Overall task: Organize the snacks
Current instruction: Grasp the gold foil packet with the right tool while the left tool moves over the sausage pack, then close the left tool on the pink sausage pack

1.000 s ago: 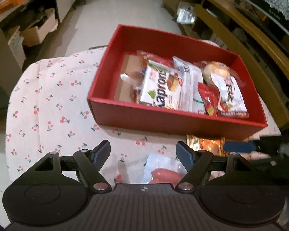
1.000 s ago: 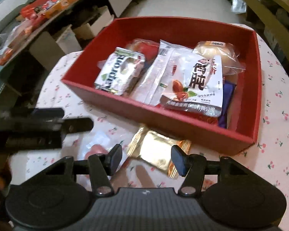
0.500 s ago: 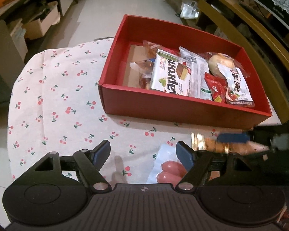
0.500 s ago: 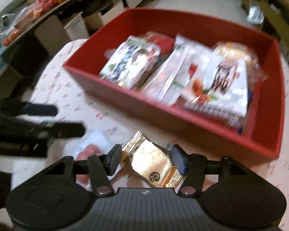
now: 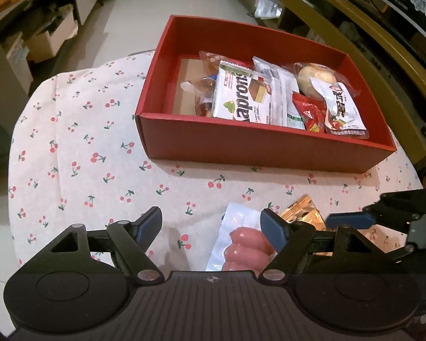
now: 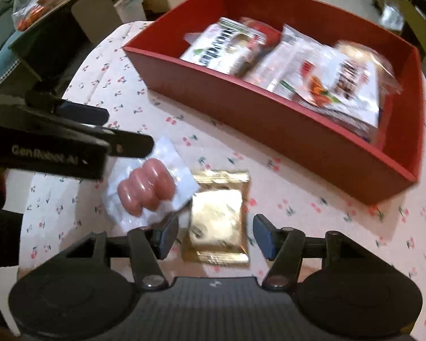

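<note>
Pick step, by my read. Right gripper (image 6: 215,230) was spread w/ the gold packet (image 6: 218,216) between its tips, nothing pinched. Left gripper (image 5: 210,224) spread too, sausage pack (image 5: 235,244) by its right finger. Red box (image 6: 269,119) sat ahead. Next: close on packet, carry fwd into box.

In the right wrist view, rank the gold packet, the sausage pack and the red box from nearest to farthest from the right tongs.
1. Gold packet: on the tablecloth, partly between the open right tongs.
2. Sausage pack: just left of the packet.
3. Red box: farthest, ahead and to the right.
</note>
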Action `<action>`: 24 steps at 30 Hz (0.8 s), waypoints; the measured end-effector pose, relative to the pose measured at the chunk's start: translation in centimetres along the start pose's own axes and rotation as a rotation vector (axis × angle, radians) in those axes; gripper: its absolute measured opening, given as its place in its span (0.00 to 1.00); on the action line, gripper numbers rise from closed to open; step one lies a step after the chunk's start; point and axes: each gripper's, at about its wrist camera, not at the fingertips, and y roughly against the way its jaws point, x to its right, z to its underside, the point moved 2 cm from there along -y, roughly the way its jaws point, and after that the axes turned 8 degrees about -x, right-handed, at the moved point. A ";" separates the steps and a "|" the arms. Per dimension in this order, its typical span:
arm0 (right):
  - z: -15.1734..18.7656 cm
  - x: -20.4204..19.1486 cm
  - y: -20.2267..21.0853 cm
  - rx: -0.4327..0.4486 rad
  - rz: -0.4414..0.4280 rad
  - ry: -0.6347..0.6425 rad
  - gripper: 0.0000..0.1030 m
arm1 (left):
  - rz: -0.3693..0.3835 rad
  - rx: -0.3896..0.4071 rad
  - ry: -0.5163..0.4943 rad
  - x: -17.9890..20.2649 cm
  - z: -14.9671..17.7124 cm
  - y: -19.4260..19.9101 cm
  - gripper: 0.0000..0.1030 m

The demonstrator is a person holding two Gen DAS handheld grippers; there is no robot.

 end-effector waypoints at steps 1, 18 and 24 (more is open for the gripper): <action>-0.1 -0.3 -0.2 0.005 0.019 0.010 0.69 | -0.001 0.000 0.002 -0.1 0.0 0.0 0.79; 2.6 1.9 2.7 0.077 0.165 -0.120 0.51 | -0.012 -0.038 -0.043 1.2 1.0 -1.1 0.80; 3.4 2.5 4.1 0.107 0.158 -0.169 0.51 | -0.031 -0.060 -0.092 2.9 1.4 -2.4 0.78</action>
